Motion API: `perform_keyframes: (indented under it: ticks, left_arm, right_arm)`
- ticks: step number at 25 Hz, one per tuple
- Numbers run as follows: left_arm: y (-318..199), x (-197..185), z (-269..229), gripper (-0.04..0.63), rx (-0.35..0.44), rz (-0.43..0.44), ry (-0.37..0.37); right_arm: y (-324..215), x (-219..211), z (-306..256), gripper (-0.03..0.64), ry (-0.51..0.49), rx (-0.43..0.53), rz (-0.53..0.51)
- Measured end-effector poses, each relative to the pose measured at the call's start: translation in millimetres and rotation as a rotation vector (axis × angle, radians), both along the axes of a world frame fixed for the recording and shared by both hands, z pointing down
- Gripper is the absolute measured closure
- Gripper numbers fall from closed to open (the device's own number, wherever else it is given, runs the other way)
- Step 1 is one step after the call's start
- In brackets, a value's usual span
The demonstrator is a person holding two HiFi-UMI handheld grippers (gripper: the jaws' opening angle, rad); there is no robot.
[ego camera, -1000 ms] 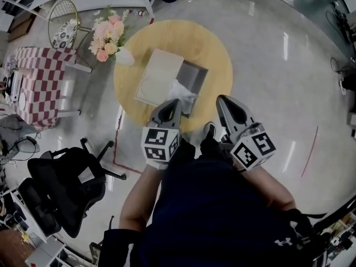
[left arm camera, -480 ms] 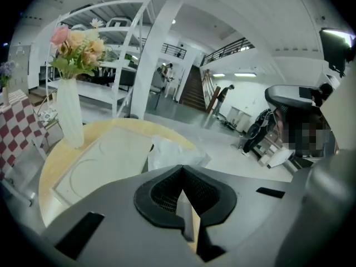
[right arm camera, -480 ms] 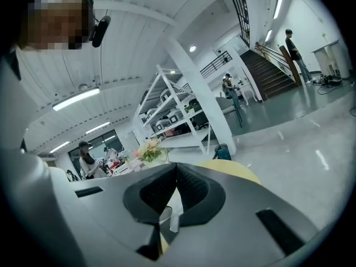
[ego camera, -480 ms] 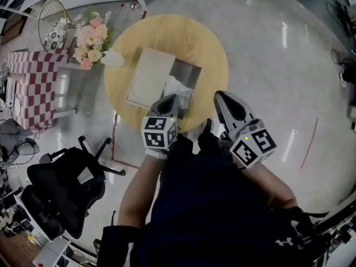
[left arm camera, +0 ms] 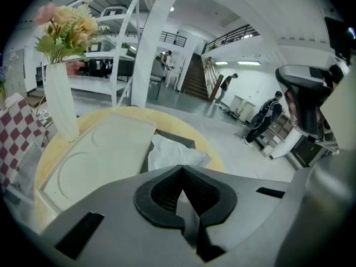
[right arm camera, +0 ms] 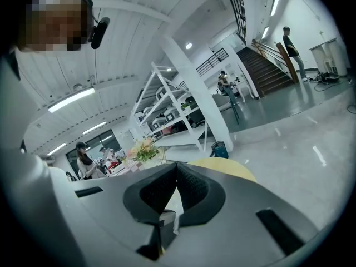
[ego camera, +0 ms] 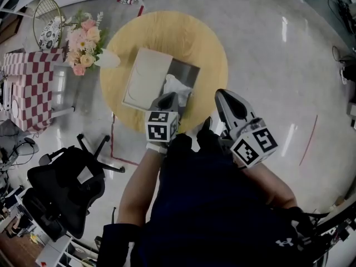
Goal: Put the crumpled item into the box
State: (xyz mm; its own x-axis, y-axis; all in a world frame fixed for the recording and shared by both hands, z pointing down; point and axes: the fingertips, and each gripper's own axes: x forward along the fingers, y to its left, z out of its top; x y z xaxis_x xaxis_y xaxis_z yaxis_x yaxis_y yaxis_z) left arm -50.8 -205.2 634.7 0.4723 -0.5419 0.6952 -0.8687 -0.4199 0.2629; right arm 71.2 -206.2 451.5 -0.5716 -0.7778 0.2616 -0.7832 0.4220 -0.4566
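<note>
On the table (ego camera: pixel 207 43), crumpled item (ego camera: pixel 177 86) lies in box (ego camera: pixel 189 71); left claw (ego camera: pixel 168 98), right claw (ego camera: pixel 225 95) closed.

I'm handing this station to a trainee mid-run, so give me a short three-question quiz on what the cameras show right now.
1. True or false: the left gripper holds the crumpled white paper in its jaws.
2. Where does the crumpled white paper lie? A) on the floor; B) on the dark open part of the box, beside its pale lid; C) on the checked cloth.
3. Fill in: the vase of flowers stands near the edge of a ___-topped yellow table.

Key: 1 false, the jaws are shut with nothing between them. 2 B. 3 round.
</note>
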Motion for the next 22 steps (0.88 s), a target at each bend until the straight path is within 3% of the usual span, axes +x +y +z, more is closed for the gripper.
perform_keyframes:
  ticks: [9, 22]
  left_arm:
    - [-3.4, -2.6, 30.6, 0.58, -0.135, -0.038, 0.004]
    - [-10.0, -3.3, 57.2, 0.58, -0.224, -0.045, -0.064]
  right_arm:
    - [-9.3, 3.0, 5.3, 0.612, 0.002, -0.017, 0.001]
    - [-15.0, 10.2, 4.0, 0.612, 0.003, -0.021, 0.016]
